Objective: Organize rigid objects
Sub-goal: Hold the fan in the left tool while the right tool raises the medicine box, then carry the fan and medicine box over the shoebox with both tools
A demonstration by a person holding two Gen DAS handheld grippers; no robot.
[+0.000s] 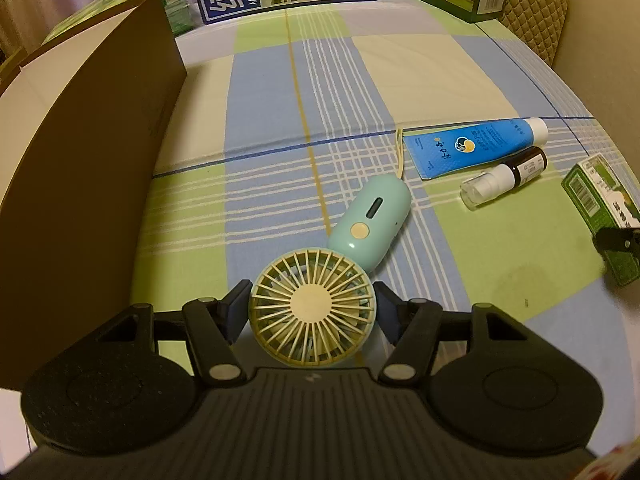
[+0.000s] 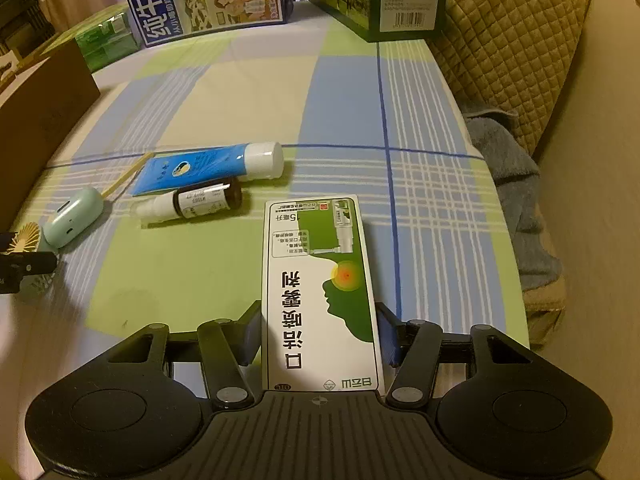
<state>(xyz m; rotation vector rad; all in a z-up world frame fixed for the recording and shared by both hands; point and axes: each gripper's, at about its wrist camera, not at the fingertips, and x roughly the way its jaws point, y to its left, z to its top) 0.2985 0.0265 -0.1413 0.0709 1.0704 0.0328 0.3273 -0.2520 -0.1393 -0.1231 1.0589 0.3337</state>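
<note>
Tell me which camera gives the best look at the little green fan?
The left wrist view. There the fan fills the foreground, its round cream grille between the left gripper's fingers and its mint handle stretching away across the checked cloth. The right wrist view catches only the handle and a sliver of grille at its left edge.

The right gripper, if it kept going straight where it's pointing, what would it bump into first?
Probably nothing but the checked cloth. The right gripper straddles the green-and-white box, and beyond the box the line looks clear up to the big dark green carton at the far edge, though depth is unclear.
</note>
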